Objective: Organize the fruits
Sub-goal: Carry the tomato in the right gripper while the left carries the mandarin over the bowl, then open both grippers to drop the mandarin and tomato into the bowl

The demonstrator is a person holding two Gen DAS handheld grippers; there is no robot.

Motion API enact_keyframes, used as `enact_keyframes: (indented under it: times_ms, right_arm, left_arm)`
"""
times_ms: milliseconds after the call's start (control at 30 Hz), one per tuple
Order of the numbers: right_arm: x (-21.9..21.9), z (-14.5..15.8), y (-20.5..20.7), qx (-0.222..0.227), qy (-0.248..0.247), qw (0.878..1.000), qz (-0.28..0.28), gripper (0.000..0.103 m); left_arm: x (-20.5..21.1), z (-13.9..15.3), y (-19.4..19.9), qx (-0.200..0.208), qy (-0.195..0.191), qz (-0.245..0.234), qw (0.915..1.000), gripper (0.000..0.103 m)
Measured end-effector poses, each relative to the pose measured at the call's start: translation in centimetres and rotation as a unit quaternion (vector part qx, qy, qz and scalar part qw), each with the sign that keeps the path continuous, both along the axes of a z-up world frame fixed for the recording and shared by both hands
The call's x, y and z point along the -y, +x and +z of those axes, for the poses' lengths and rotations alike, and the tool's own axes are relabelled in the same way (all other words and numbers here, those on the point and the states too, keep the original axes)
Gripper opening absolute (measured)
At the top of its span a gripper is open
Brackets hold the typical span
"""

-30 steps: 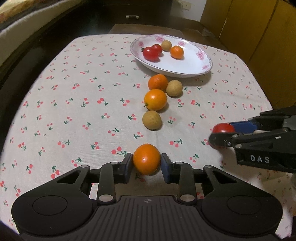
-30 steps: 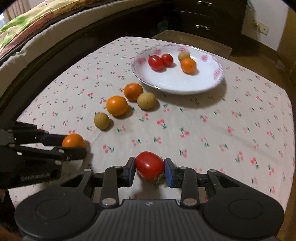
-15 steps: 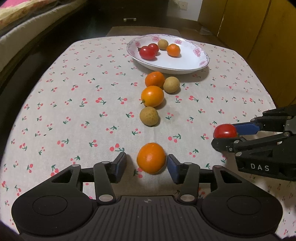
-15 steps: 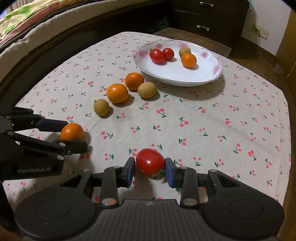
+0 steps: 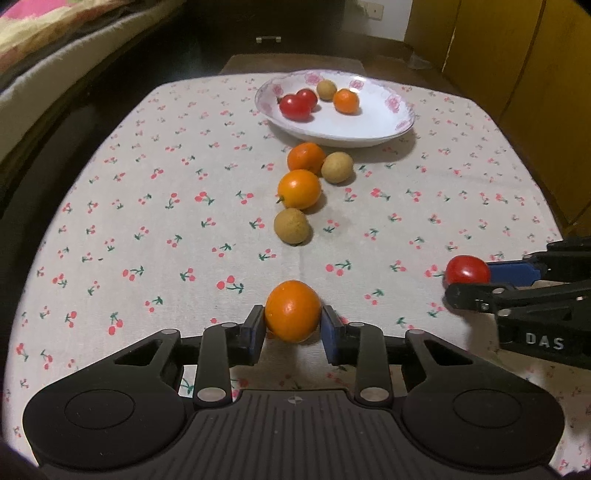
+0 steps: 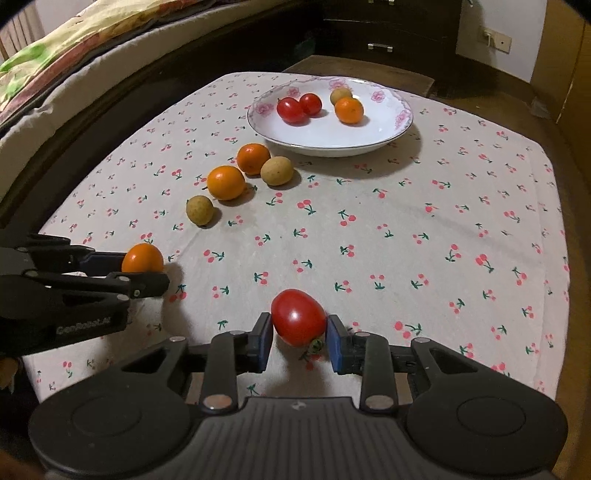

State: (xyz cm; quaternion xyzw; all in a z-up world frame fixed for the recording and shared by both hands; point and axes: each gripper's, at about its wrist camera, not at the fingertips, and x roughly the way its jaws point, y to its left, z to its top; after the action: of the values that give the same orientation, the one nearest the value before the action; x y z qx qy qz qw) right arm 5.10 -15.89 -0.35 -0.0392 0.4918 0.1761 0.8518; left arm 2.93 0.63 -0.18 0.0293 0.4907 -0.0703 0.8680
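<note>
My left gripper (image 5: 293, 325) is shut on an orange (image 5: 292, 311) just above the cherry-print cloth; both show in the right wrist view at the left, the gripper (image 6: 144, 271) and the orange (image 6: 142, 257). My right gripper (image 6: 299, 336) is shut on a red tomato (image 6: 298, 316), which the left wrist view also shows (image 5: 467, 269). A white flowered plate (image 5: 369, 127) at the back holds two tomatoes (image 5: 297, 103), a small orange (image 5: 346, 100) and a longan (image 5: 327, 89). Two oranges (image 5: 299, 188) and two longans (image 5: 291, 226) lie in a row before the plate.
The table's cloth (image 6: 406, 229) drops off at the right and near edges. A bed (image 6: 55, 74) runs along the left. Dark drawers (image 6: 380, 33) stand behind, wooden cabinets (image 5: 517, 74) at the right.
My left gripper's jaws opened around the orange half a second ago and have closed on it again. Both grippers sit a little higher and farther back from the plate.
</note>
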Motion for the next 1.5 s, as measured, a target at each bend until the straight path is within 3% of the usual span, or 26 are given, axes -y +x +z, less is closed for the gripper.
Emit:
enact_keyframes:
  times_ms: [300,800,1167,1500]
  right_arm:
    - [0.5,2.6,0.3,0.028,0.019,0.999,-0.018,0.032]
    - [1.6,3.9,7.3,0.042,0.053,0.996,-0.064,0.032]
    - [1.6,3.6,12.8,0.049,0.061,0.994,-0.071,0.032]
    - [1.6,2.1,15.4,0.04,0.063,0.994,-0.075,0.032]
  left_arm:
    - [1.3,2.9,1.0,0.023,-0.008,-0.009,0.9997,0.039]
    - [3.1,4.2,8.7,0.043,-0.055,-0.004,0.9976,0.04]
    - [3.3,3.4,13.7,0.041,-0.06,0.019,0.9971,0.04]
    - [3.2,2.1,15.5,0.028,-0.06,0.032,0.9973,0.04]
